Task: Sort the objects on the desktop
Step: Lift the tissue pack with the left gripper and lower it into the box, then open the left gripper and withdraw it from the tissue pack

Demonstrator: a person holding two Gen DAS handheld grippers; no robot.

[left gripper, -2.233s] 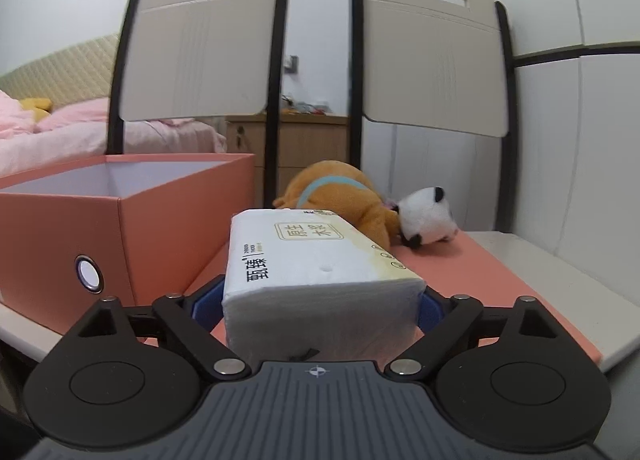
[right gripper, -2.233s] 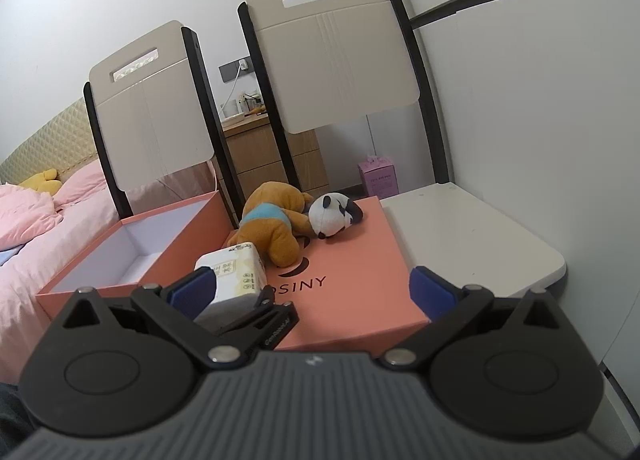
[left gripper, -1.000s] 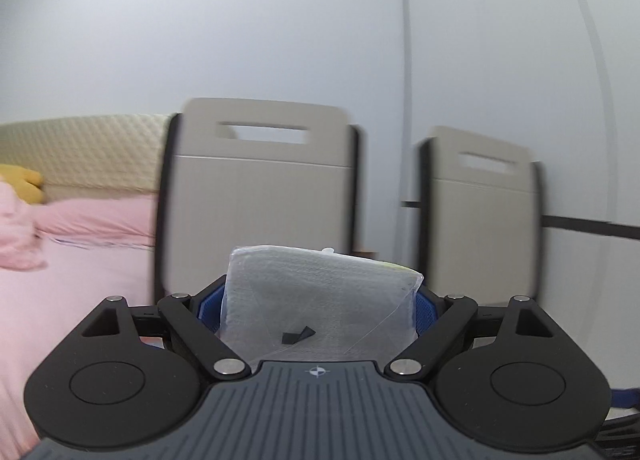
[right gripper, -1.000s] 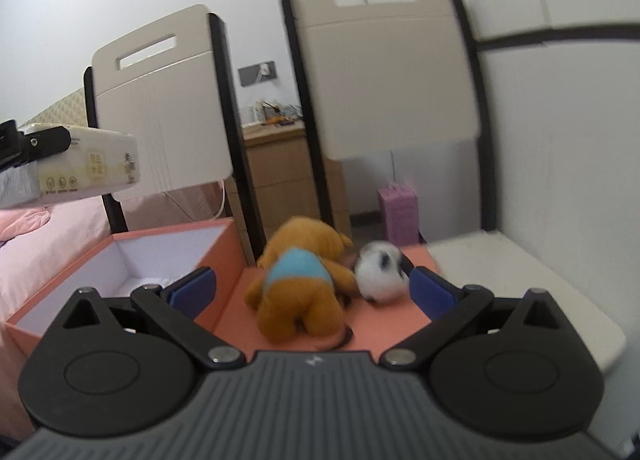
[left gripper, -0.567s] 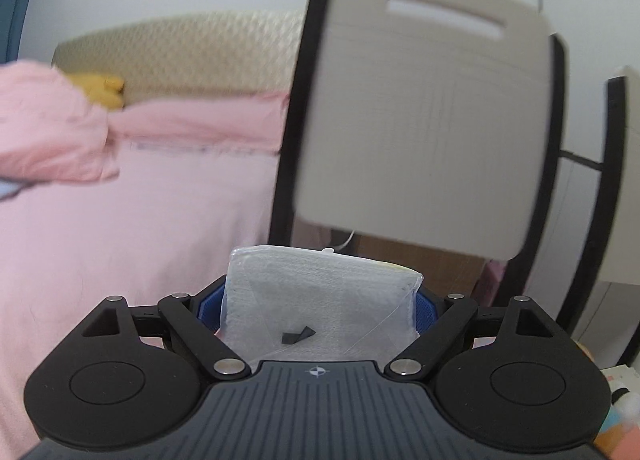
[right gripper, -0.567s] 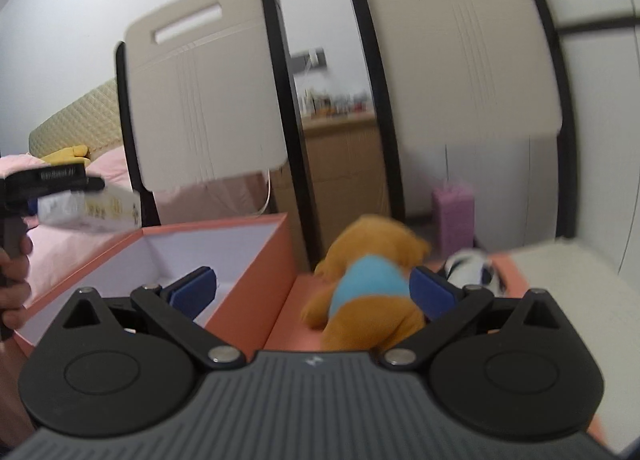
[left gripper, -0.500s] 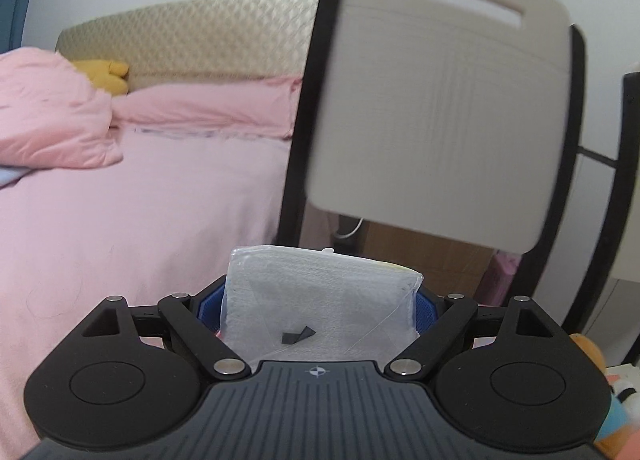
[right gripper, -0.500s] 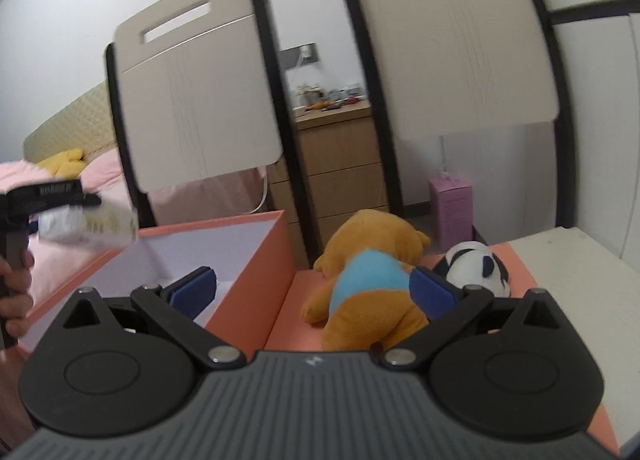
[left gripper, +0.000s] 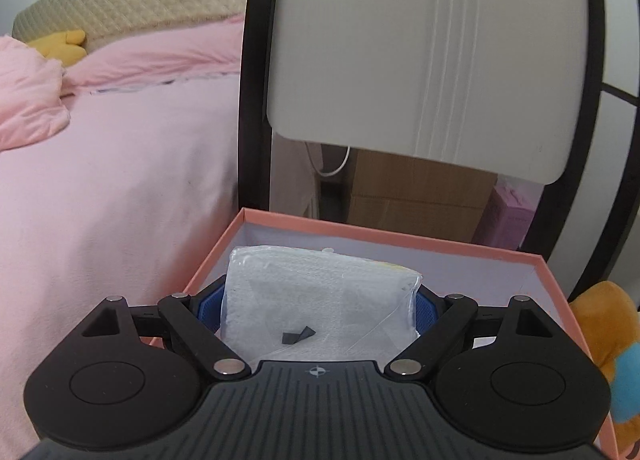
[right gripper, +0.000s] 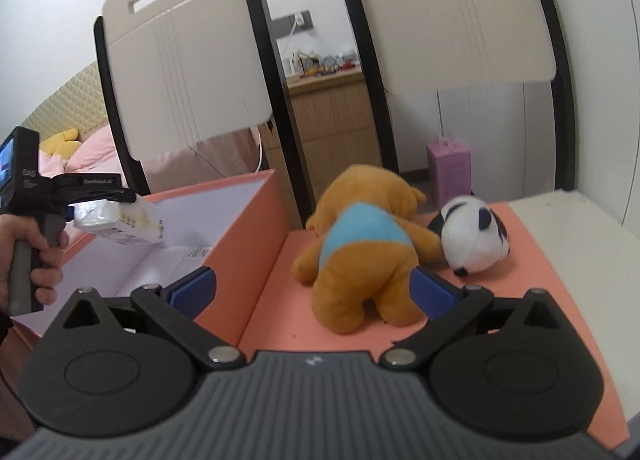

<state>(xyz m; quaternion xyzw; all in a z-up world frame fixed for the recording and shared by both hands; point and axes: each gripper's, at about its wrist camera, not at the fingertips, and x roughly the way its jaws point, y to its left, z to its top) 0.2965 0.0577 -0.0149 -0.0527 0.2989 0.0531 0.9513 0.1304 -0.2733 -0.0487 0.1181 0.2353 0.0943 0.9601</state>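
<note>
Left tongs [left gripper: 320,302] grip tissue pack [left gripper: 320,300] above open orange box [left gripper: 384,238]; next, lower, release; right tongs [right gripper: 312,288] open, empty.

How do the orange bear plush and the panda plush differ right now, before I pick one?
The orange bear plush is orange-brown with a light blue band across its back; the panda plush is white with black patches. The bear plush looks clearly bigger than the panda plush. The bear plush lies back up, partly between the right tool's open fingers; the panda plush lies past them, to the right. Both rest on the salmon lid, touching each other.
</note>
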